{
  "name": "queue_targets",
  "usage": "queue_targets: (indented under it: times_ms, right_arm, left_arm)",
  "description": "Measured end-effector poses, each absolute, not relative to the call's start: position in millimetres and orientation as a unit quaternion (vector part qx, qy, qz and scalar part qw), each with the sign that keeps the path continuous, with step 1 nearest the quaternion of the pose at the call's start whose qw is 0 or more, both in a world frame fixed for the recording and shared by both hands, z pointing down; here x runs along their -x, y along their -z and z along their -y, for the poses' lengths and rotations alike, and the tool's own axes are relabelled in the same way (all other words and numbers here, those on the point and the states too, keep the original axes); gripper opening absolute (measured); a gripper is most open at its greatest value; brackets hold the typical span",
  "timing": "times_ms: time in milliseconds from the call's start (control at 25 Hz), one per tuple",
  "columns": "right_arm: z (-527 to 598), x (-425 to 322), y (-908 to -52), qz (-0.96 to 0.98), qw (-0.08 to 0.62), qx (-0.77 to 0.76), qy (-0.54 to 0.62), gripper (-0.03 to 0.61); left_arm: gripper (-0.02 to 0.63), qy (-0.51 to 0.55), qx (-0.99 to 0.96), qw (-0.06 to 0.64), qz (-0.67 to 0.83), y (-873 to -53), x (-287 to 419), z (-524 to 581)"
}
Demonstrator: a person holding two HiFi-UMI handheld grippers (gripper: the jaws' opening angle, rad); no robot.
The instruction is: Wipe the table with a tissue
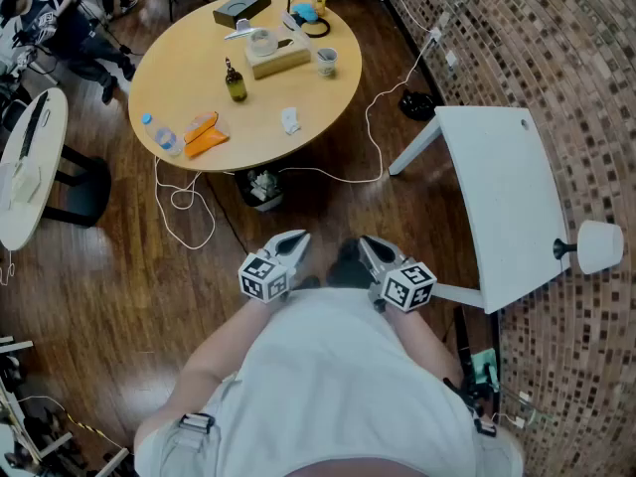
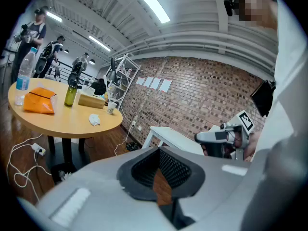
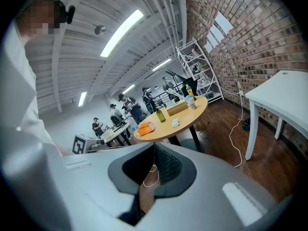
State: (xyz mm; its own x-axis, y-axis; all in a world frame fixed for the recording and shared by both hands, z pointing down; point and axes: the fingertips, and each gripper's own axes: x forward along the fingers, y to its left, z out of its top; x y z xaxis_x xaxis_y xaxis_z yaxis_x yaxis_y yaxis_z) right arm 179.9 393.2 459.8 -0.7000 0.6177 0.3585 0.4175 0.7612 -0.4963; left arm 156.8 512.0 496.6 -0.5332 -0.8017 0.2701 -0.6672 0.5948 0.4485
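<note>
Holding L gripper [image 1: 296, 238] & R gripper [image 1: 366, 243] by waist, fingers closed up, nothing in either. Spotting tissue [image 1: 289, 119] crumpled on round bench [image 1: 179, 78], well apart, straight ahead of L gripper, prob. nearer than R.

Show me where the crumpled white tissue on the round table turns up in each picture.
Head view: the crumpled tissue lies upper centre, near the round table edge closest to the person.
Left gripper view: left of centre, near the tabletop's right rim.
Right gripper view: centre, small, on the tabletop.
Shared landmark: the green bottle standing on the same table.
</note>
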Motion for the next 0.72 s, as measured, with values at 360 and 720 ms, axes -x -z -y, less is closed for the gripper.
queue_targets:
  times_ms: [360,720]
  right_arm:
    - [-350,-102,-471,0.900,0.266,0.306,-0.158,0.009]
    - [-329,-4,-462,0.885,0.251,0.372,-0.128,0.009]
  left_arm:
    - [0.006,0.131,-0.397,0.227,0.879,-484,-81,-487]
    - [0.006,0.092,-0.369,0.218,0.899,-466,3,-454]
